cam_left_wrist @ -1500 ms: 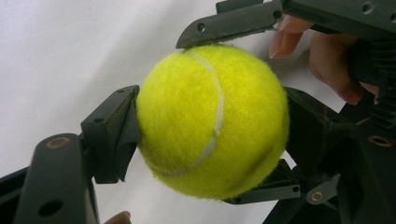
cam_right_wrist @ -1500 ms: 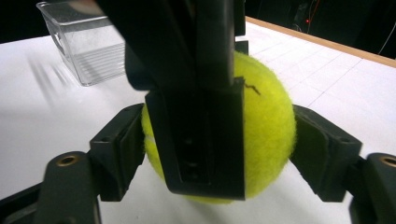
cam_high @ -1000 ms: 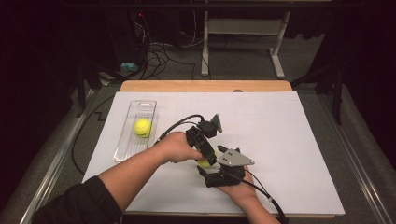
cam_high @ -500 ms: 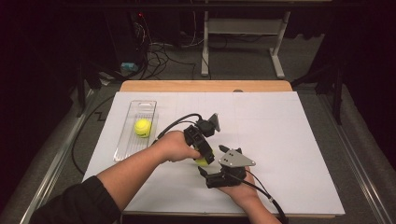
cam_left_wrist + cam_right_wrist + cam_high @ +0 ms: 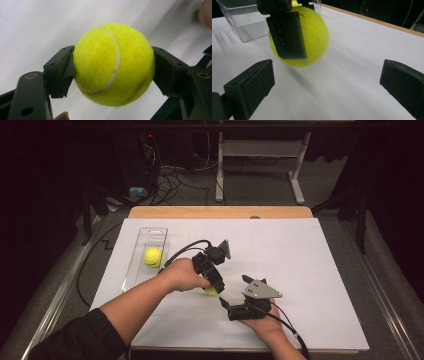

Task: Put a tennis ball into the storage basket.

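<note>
1. The left gripper [image 5: 214,287] pinches a tennis ball [image 5: 210,290] between its two black jaws; in the left gripper view the jaws press on opposite sides of the ball [image 5: 113,63], whose white seam curves down its front
2. In the high view this ball sits under the left hand [image 5: 182,274], near the middle of the white table cover [image 5: 310,260] and slightly toward the person's side
3. In the right gripper view the ball [image 5: 312,35] hangs clear of the white surface, with a soft shadow under it, and one jaw of the left gripper [image 5: 287,32] covers its near side
4. The right gripper [image 5: 232,292] lies just right of the held ball with its jaws spread wide and nothing between them; its own view shows a broad gap from one jaw to the other. It points toward the ball without touching it
5. A grey three-cornered plate [image 5: 261,290] tops the right gripper, held by the right hand [image 5: 265,322]
6. A second tennis ball [image 5: 153,256] rests inside a clear plastic tray [image 5: 145,236] at the left part of the table, well apart from the held ball
7. The tray [image 5: 244,22] appears behind the held ball in the right gripper view
</note>
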`<state>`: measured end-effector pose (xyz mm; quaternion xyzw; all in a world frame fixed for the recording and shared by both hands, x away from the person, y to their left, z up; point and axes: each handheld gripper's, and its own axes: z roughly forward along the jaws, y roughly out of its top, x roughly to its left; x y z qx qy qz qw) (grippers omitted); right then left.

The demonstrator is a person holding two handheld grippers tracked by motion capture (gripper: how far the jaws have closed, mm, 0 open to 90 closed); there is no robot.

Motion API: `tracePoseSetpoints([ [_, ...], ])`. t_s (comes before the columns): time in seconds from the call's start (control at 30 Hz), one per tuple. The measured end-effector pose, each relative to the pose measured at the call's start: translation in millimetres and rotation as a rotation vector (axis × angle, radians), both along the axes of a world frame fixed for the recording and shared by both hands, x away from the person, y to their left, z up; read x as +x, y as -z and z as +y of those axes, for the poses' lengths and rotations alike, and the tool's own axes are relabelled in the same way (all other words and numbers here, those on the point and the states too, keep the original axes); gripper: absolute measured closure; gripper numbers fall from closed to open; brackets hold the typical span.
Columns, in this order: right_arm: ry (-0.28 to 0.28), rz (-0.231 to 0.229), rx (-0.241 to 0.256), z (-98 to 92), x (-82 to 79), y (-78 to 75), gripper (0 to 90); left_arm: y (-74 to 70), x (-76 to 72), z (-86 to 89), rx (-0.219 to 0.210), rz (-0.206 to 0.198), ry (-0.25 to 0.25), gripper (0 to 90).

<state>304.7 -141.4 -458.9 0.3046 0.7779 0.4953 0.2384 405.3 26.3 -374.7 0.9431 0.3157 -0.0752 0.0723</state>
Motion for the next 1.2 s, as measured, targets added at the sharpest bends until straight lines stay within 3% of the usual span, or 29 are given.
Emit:
tracePoseSetpoints([
  [1.2,0.149,-0.028,0.0,-72.9,-13.0,-0.9,0.0,5.6,9.1,38.5,0.046,0.0,-0.072,26.7],
])
